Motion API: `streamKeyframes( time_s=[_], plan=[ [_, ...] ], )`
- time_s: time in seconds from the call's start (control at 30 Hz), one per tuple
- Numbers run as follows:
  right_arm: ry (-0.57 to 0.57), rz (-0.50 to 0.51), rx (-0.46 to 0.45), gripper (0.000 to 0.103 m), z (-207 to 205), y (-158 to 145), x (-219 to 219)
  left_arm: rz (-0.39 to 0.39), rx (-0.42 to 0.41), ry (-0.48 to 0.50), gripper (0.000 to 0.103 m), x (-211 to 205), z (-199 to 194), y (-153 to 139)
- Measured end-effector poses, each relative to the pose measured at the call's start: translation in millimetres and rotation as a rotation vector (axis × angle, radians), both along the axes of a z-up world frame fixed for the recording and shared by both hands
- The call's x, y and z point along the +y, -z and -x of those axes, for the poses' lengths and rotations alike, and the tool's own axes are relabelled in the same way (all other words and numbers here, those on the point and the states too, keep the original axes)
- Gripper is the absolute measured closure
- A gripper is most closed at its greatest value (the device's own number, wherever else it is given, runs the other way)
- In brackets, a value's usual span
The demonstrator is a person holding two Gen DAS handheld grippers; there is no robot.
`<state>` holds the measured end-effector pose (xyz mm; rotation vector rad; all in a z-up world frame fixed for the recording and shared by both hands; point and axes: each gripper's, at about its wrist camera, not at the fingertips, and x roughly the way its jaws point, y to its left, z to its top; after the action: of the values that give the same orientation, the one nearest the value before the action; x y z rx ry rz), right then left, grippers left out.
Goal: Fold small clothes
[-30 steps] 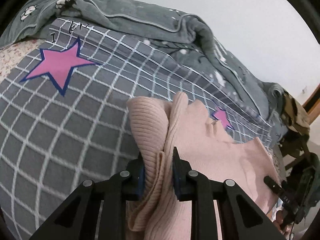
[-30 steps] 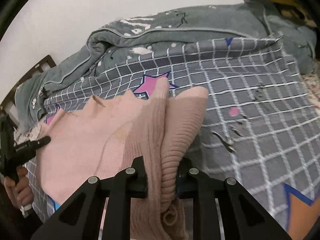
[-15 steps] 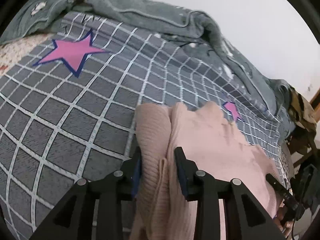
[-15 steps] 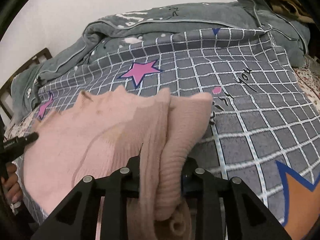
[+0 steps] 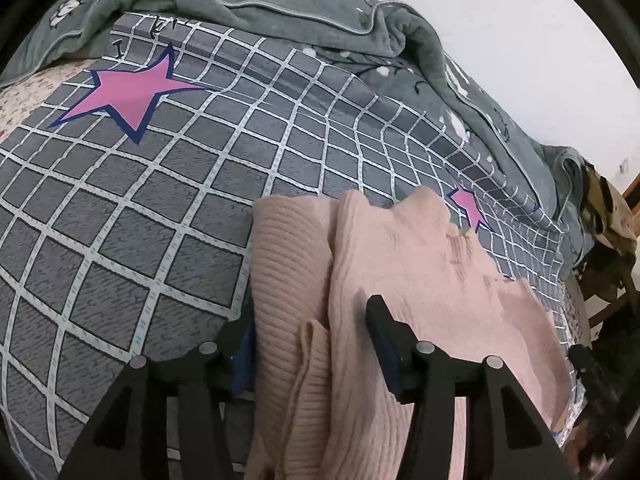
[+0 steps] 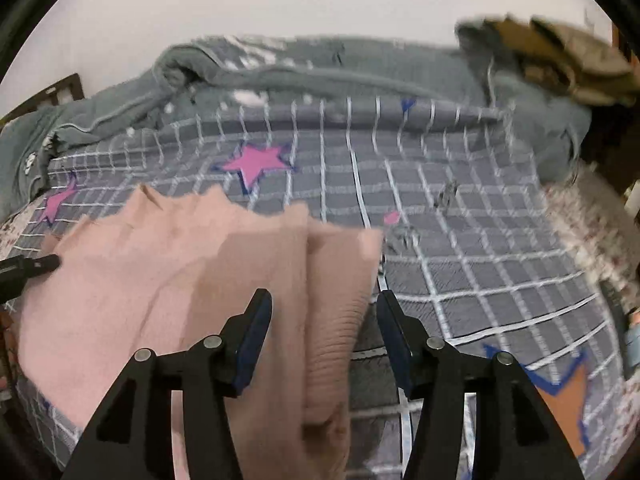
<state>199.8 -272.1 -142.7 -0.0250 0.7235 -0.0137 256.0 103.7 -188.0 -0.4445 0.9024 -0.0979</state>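
A small pink knit sweater lies on the grey checked bedspread, folded with its ribbed sleeve along one side. My left gripper is open, its fingers standing apart on either side of the ribbed fold. In the right wrist view the sweater lies spread to the left, and my right gripper is open over its ribbed edge, fingers apart. The other gripper's tip shows at the sweater's far left edge.
A rumpled grey blanket lies along the far side of the bed by a white wall. Pink stars mark the bedspread. A brown patterned cloth hangs at the bed's end. A floral sheet shows at the bedspread's edge.
Both grippers have opened and let go of the pink sweater. The sweater has come down and now lies on the bedspread. The right view is blurred by motion.
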Motion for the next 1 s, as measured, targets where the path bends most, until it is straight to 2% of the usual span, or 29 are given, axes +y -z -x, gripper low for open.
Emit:
streamKeyframes(
  time_s=[0.17,0.23,0.3,0.47,0.53,0.67,0.8,1.0],
  plan=[
    [-0.142,-0.045,-0.064,0.049,28.4,-15.7,52.6,0.002,0.005,0.008,0.052,-0.5,4.3,1.7],
    [-0.208,-0.029,-0.069,0.049,36.8,-8.7,82.6,0.012,0.007,0.017,0.051,-0.4,7.1,1.7],
    [-0.224,0.011,-0.054,0.049,39.9,5.4,105.3,0.011,0.008,0.020,0.050,-1.1,8.7,1.7],
    [-0.153,0.043,-0.042,0.056,37.4,44.9,125.2,-0.017,0.003,0.036,0.050,-5.0,14.2,0.3],
    [-0.132,0.047,-0.061,0.056,34.6,47.0,128.0,-0.025,0.000,0.046,0.050,-4.9,16.7,-0.3],
    [-0.103,0.027,-0.025,0.056,15.8,49.8,129.9,-0.011,-0.001,0.054,0.050,-1.5,19.1,-0.3],
    [-0.082,0.079,-0.015,0.056,-0.8,56.4,140.3,0.002,0.002,0.060,0.050,0.8,18.9,-0.3],
    [-0.076,0.089,-0.005,0.056,-2.3,58.1,142.4,-0.005,0.005,0.059,0.050,-1.0,19.3,0.6]
  ],
)
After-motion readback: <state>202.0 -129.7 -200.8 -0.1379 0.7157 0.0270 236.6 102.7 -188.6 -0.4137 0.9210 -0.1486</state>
